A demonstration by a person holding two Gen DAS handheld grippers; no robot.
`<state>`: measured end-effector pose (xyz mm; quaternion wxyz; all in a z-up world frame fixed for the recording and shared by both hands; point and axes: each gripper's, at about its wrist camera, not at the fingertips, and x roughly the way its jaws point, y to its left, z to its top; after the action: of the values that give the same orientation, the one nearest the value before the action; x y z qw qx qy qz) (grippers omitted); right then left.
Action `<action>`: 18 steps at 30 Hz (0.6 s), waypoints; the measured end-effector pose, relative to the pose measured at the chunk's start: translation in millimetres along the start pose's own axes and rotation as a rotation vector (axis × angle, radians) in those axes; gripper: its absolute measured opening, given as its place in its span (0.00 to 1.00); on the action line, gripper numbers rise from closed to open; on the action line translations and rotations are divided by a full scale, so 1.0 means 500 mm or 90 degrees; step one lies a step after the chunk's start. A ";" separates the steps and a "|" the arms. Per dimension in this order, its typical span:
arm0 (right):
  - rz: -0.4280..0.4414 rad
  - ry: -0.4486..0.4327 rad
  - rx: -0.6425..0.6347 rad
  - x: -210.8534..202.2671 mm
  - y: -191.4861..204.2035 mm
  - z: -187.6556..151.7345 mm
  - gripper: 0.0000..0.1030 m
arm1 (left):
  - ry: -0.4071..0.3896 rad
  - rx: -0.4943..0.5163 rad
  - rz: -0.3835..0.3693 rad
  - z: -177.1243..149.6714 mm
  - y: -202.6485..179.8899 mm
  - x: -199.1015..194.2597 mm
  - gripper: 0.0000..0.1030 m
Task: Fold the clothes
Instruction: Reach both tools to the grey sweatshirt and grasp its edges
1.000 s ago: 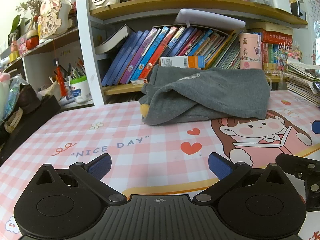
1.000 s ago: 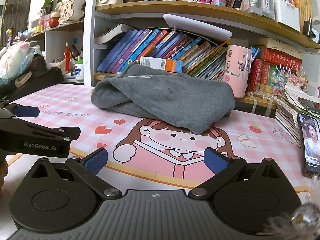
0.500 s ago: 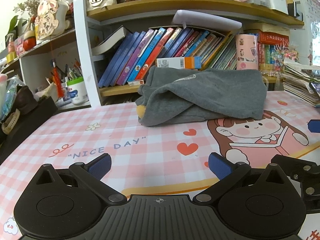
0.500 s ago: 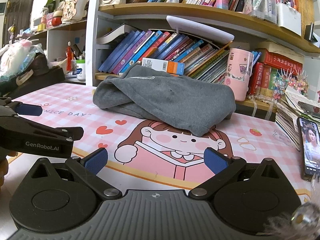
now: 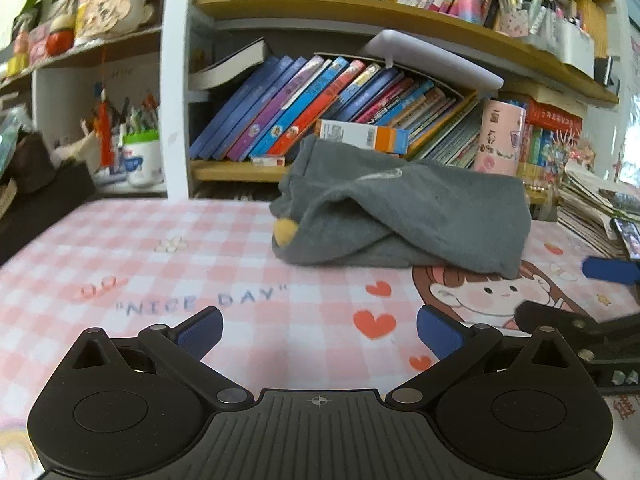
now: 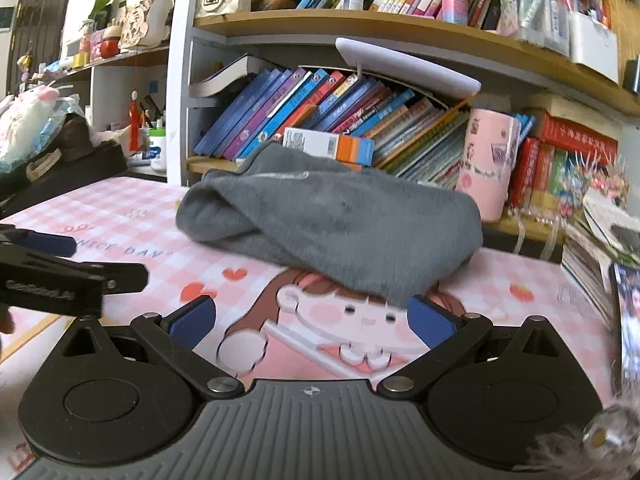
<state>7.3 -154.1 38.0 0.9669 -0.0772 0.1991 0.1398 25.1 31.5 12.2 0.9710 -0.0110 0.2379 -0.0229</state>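
A grey garment [image 5: 404,216] lies bunched in a loose heap at the back of the pink checked table mat [image 5: 200,264], against the bookshelf; a yellow patch shows at its left end. In the right wrist view the same grey garment [image 6: 340,220] sits straight ahead. My left gripper [image 5: 318,330] is open and holds nothing, a short way in front of the heap. My right gripper [image 6: 312,318] is open too, its right pad close to the garment's near edge. Each gripper shows at the edge of the other's view.
A bookshelf [image 5: 340,104] with slanted books runs behind the garment. A pink cup [image 6: 488,164] stands at the garment's right. Stacked magazines and a lit phone [image 6: 628,320] occupy the right side. A dark bag [image 6: 60,168] lies at the left.
Both grippers have moved forward, so the grey garment looks larger and nearer. Both stay open and the garment has not shifted.
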 end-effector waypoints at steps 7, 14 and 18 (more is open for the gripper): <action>-0.003 0.021 -0.051 0.113 0.022 0.040 0.98 | -0.019 0.045 0.046 0.033 0.015 0.043 1.00; -0.018 0.022 -0.150 0.244 0.082 0.072 0.91 | -0.028 -0.048 0.019 0.020 0.067 0.036 1.00; -0.041 0.007 -0.183 0.297 0.108 0.093 0.86 | -0.034 -0.070 0.017 0.024 0.074 0.029 1.00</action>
<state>139.0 -57.8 14.7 0.9489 -0.2216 0.1795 0.1352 45.1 67.9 14.6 0.9752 -0.0619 0.2126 0.0033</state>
